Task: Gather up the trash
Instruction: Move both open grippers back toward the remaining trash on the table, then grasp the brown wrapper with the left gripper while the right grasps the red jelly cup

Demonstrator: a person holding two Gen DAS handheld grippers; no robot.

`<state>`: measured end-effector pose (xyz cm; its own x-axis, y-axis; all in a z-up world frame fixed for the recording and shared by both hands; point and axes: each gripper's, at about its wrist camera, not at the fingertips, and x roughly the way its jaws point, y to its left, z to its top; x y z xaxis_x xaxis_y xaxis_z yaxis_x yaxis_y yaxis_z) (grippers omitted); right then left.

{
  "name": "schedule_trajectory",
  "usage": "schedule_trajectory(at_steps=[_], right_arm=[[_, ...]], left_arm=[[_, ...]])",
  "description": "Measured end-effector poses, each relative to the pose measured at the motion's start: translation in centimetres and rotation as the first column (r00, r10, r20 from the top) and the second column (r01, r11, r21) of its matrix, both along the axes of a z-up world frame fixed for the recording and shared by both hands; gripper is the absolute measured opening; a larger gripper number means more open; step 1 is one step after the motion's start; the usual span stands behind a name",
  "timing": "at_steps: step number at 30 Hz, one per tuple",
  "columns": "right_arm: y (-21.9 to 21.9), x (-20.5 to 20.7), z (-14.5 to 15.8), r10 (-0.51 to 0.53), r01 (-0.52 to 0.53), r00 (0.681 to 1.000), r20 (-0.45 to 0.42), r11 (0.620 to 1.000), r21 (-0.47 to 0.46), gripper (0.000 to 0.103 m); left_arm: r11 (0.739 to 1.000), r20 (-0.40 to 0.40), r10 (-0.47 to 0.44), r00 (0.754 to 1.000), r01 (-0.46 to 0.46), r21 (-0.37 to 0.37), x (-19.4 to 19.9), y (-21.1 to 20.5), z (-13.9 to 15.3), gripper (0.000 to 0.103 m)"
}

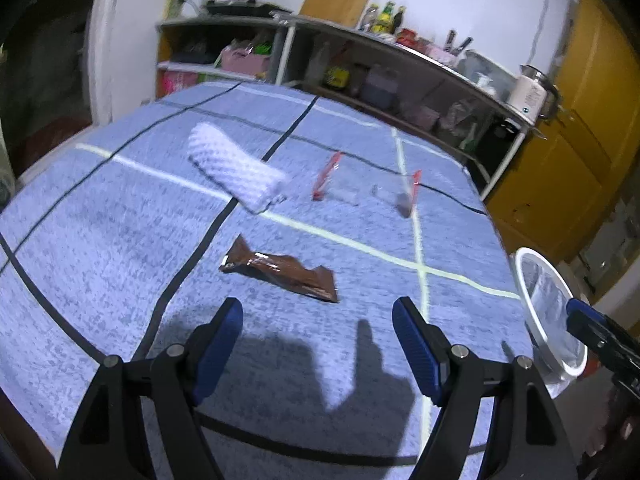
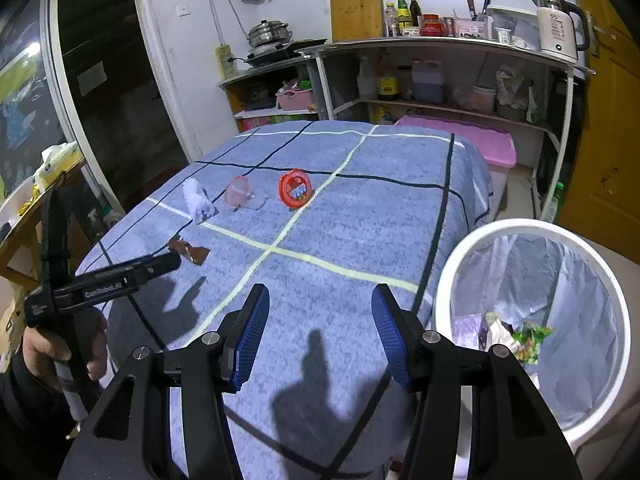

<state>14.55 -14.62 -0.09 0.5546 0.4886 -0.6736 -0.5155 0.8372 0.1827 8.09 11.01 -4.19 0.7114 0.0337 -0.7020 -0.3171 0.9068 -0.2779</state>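
The left gripper (image 1: 318,348) hangs over the near edge of a worktop (image 1: 100,240) covered in a blue cloth with dark and pale grid lines; its blue-padded fingers (image 1: 218,354) stand apart with nothing between them. Just beyond the fingertips lies a brown wrapper (image 1: 280,272), glossy, crumpled and flat, with its long axis running from the far left to the near right in the left wrist view; a small pale mark at its left end is too blurred to read. Farther out lies a white rolled cloth (image 1: 236,168) with a knobbly surface, its long axis also slanting from far left to near right. To its right sits a clear round container (image 1: 344,188) lying open, its red-rimmed lid (image 2: 295,191) standing on edge and showing a red printed face with small blue lettering that I cannot read. The right gripper (image 2: 320,332) hovers over the near right part of the worktop, its fingers (image 2: 252,340) likewise apart and empty. Beside the worktop's right edge stands a white bin (image 2: 440,288) lined with a clear bag, with a few wrappers, one green, at the bottom. In the right wrist view a hand (image 2: 44,354) grips the left gripper's handle, whose side bears white lettering too small to read surely.
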Motion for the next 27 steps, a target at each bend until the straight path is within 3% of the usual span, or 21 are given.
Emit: schedule_trajectory(at_steps=[11,20,27], right_arm=[[1.2,2.4,-0.4,0.011,-0.011,1.0,-0.011,1.0,-0.002,0.054],[3.0,4.7,-0.5,0.038,-0.039,0.999,-0.019,0.999,-0.017,0.054],[5.9,6.6,-1.0,0.097,-0.098,0.995,-0.016,0.994,-0.052,0.054]], left_arm=[[0.999,-0.033,0.054,0.998,-0.054,-0.005,3.1,1.1,-1.1,0.077],[0.997,-0.055,0.039,0.998,-0.035,0.065,4.2,1.2,-1.1,0.04],[0.998,-0.034,-0.028,0.999,0.029,0.053,3.9,1.5,-0.8,0.03]])
